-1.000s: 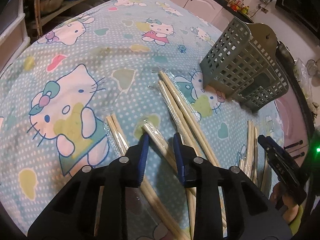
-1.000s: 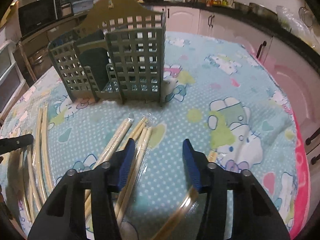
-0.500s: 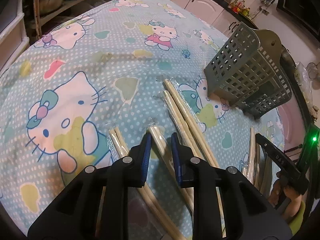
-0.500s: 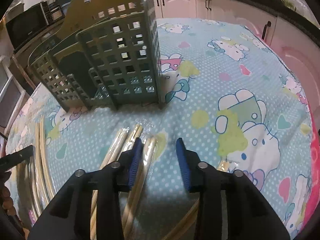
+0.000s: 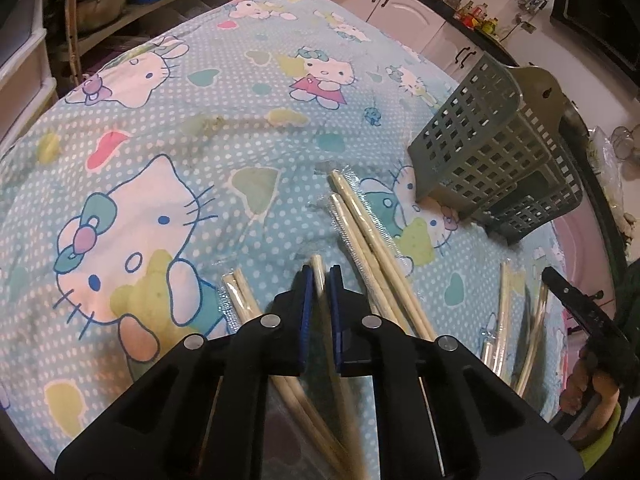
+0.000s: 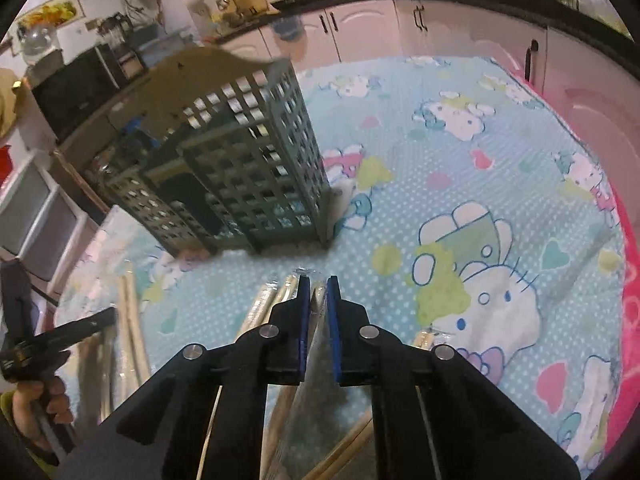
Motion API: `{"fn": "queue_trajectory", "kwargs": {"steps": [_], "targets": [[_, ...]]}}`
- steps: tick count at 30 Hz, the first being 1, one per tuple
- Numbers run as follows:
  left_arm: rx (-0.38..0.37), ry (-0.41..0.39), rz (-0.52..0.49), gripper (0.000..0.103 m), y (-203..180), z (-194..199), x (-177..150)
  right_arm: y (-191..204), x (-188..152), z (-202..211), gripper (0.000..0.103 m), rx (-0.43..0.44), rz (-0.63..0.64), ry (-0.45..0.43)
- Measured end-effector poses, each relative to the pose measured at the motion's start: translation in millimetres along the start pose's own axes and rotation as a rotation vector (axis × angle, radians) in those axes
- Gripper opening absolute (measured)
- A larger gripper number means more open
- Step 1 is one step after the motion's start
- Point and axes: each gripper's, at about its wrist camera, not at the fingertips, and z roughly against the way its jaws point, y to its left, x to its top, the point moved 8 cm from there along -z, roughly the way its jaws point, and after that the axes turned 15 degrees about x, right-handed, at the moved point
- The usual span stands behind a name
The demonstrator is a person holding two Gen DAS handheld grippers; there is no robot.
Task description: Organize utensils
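Several pairs of wrapped wooden chopsticks lie on the cartoon-cat tablecloth [image 5: 168, 128]. My left gripper [image 5: 319, 271] points down at the cloth, its jaws closing with the blue pads pressed on one wrapped pair [image 5: 320, 284]. In the right wrist view my right gripper [image 6: 317, 280] is closing too, pads squeezed on another wrapped pair [image 6: 318, 300]. A grey-green slotted utensil holder [image 5: 492, 152] [image 6: 240, 168] stands upright just beyond both grippers.
Two long wrapped pairs [image 5: 368, 224] lie between the left gripper and the holder. More pairs [image 5: 508, 320] [image 6: 132, 312] rest near a hand holding the other gripper [image 5: 584, 320] [image 6: 60, 340]. Kitchen cabinets [image 6: 368, 28] and shelves [image 5: 100, 0] ring the table.
Both grippers' jaws have closed from a wide gap onto wrapped chopstick pairs. The right gripper has moved up, rolled, and come nearer the holder. The left one stayed in place.
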Motion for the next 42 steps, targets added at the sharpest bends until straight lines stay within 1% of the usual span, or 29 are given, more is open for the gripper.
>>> {"fn": "queue_trajectory", "kwargs": {"steps": [5,9,23,32,37,42], "targets": [[-0.022,-0.028,-0.010,0.002,-5.0,12.2,1.1,11.0,2.6,22.6,0.008,0.026,0.029,-0.043],[-0.036,-0.065,-0.024,0.002,-10.7,27.5,7.5,18.2,3.9,35.3,0.008,0.044,0.039,-0.073],[-0.096,-0.214,-0.059,0.002,-31.9,96.2,37.1,62.9,16.7,82.6,0.006,0.106,0.145,-0.172],[-0.134,-0.307,-0.107,0.002,-54.5,137.4,57.4,89.0,28.6,109.8,0.006,0.115,0.212,-0.234],[-0.155,-0.354,-0.127,0.002,-68.7,156.2,70.1,95.5,36.6,117.4,0.006,0.115,0.228,-0.255],[-0.168,-0.407,-0.143,0.002,-83.6,174.4,86.5,101.2,51.7,127.3,0.006,0.112,0.245,-0.290]]}}
